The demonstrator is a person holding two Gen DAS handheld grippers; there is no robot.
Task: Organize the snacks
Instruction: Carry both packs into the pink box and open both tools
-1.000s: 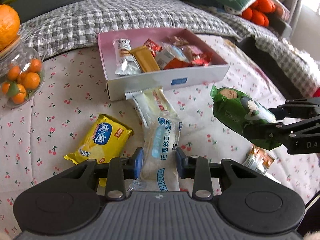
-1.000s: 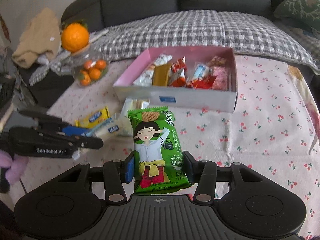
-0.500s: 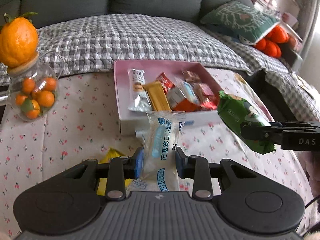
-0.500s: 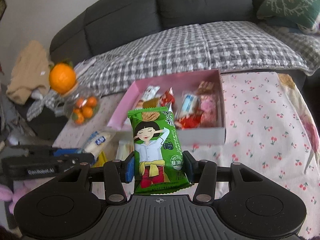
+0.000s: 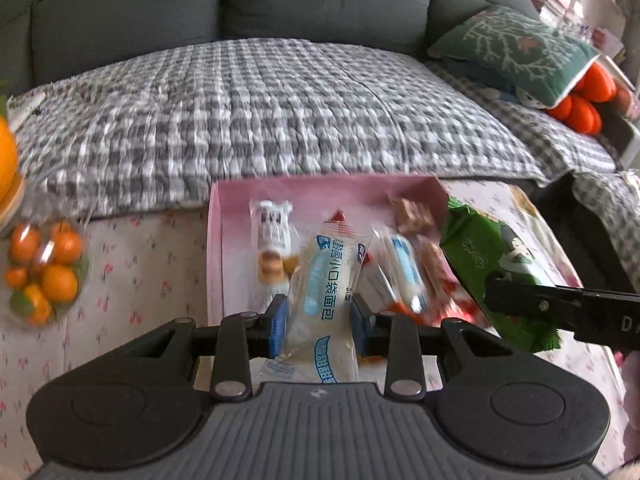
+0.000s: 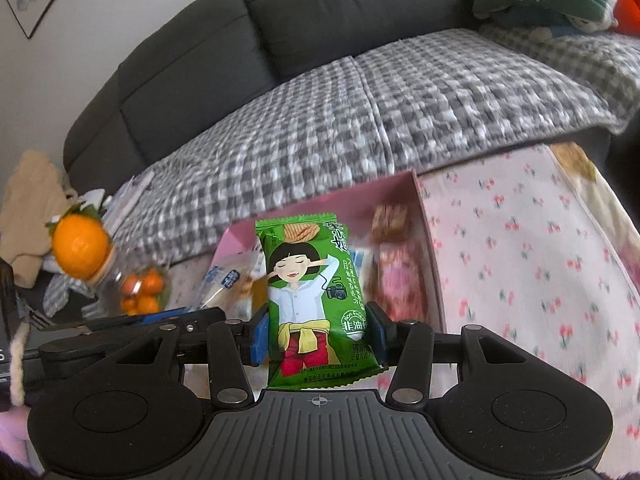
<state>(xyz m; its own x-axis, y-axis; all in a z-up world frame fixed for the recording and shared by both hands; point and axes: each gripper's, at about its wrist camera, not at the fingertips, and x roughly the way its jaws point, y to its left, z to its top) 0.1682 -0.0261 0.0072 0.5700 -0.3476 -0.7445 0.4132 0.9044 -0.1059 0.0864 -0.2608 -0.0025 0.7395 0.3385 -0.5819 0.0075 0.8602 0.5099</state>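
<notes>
Both hands loaded and hanging at the near edge of the pink box (image 5: pixel 214 248) — so mid-carry, drop-off step. Left gripper (image 5: pixel 318 322) pinched nearly closed on the clear bread packet (image 5: pixel 324 292), blue-padded fingers (image 5: pixel 279 322) pressing its sides, packet sticking up and forward between them with the box contents right beyond the tips. Right gripper (image 6: pixel 318 338) clamped at a middling width on the green crisp packet (image 6: pixel 316 300), held upright between its fingers (image 6: pixel 258 336), box just ahead and slightly to the right of the tips. Seen from the left wrist, same green packet off to the right of the left fingers, over the box's right end.

Box already fairly full: a white wrapped cake (image 5: pixel 272 240) ahead-left of the left fingers, pink and brown bits (image 6: pixel 398 280) ahead-right of the right ones. Jar of small oranges (image 5: pixel 42 268) well off to the left on the cherry-print desk (image 6: pixel 520 240), not in the way.

Next move, probably: ease each packet forward over a gap and let go low. Free space looks tight, so worth laying the packets flat rather than dumping them on the pile — could slide out otherwise. Blurry view, exact gaps hard to call.
</notes>
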